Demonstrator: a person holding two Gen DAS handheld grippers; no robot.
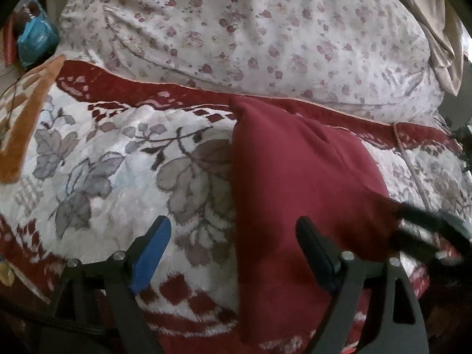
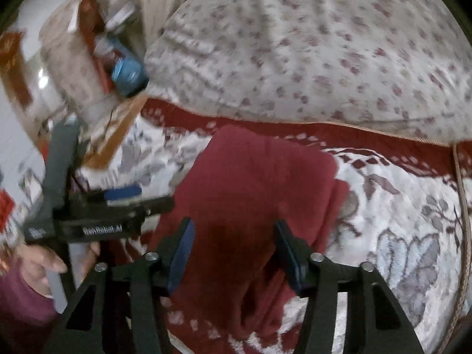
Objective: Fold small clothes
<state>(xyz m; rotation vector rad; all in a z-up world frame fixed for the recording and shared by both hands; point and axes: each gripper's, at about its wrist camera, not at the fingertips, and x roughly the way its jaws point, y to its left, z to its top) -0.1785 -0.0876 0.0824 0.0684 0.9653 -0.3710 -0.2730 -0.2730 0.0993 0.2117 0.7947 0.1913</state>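
A dark red garment (image 1: 295, 183) lies folded into a long strip on the patterned blanket (image 1: 118, 159). My left gripper (image 1: 233, 227) is open and empty; its right finger is over the garment's left part, its blue left finger over the blanket. In the right wrist view the garment (image 2: 253, 183) lies under my right gripper (image 2: 234, 236), which is open and straddles the cloth's near part without holding it. The left gripper also shows in the right wrist view (image 2: 138, 197), blurred, at the garment's left edge. The right gripper's tip shows blurred in the left wrist view (image 1: 419, 218) at the garment's right edge.
A large floral pillow (image 1: 250, 29) lies along the blanket's far edge. A blue plastic bag (image 1: 35, 41) and other clutter sit beyond the bed's far left corner. A cord (image 2: 461, 206) runs down the blanket at the right. The person's hand (image 2: 38, 262) holds the left gripper.
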